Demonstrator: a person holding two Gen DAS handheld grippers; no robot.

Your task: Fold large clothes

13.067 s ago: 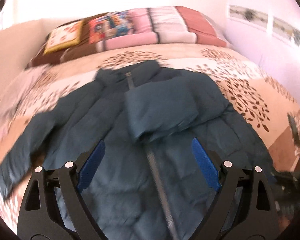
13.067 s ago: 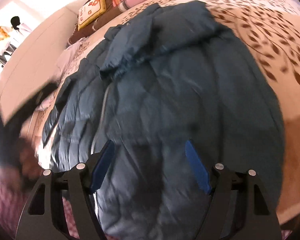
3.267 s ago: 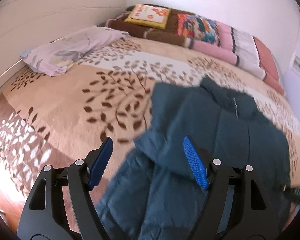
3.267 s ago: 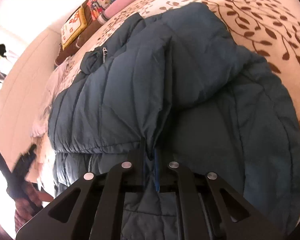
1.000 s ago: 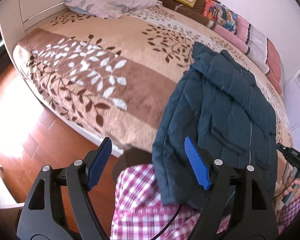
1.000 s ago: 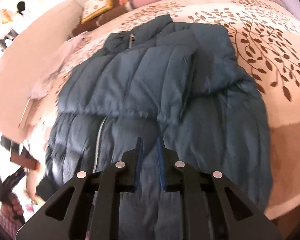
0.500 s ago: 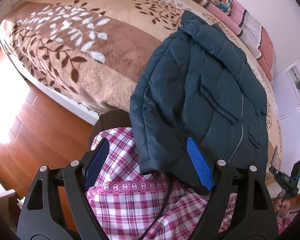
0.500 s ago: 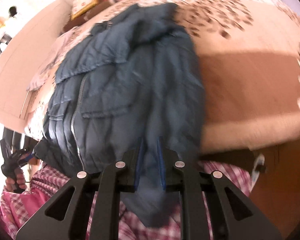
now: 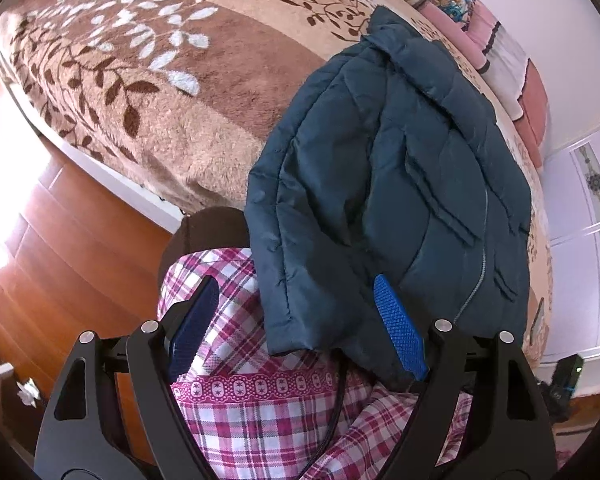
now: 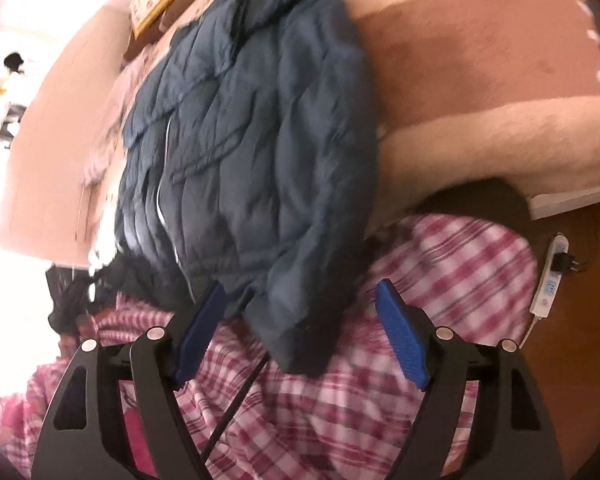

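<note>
A dark teal puffer jacket (image 9: 384,184) lies on the bed with both sleeves folded over its front. Its hem hangs over the bed's near edge onto the person's pink plaid clothes (image 9: 300,412). My left gripper (image 9: 298,328) is open and empty, just below the jacket's hanging left hem corner. In the right wrist view the same jacket (image 10: 252,140) shows blurred. My right gripper (image 10: 300,328) is open and empty, with the jacket's right hem corner hanging between its blue pads (image 10: 400,336).
The bed has a furry beige and brown leaf-pattern blanket (image 9: 148,92). Pillows and folded quilts (image 9: 496,56) line the headboard. A wooden floor (image 9: 56,248) lies to the left. A white power strip (image 10: 550,280) lies on the floor to the right.
My right gripper has opened and let go of the jacket. Both grippers have drawn back and down toward the hem at the bed's near edge.
</note>
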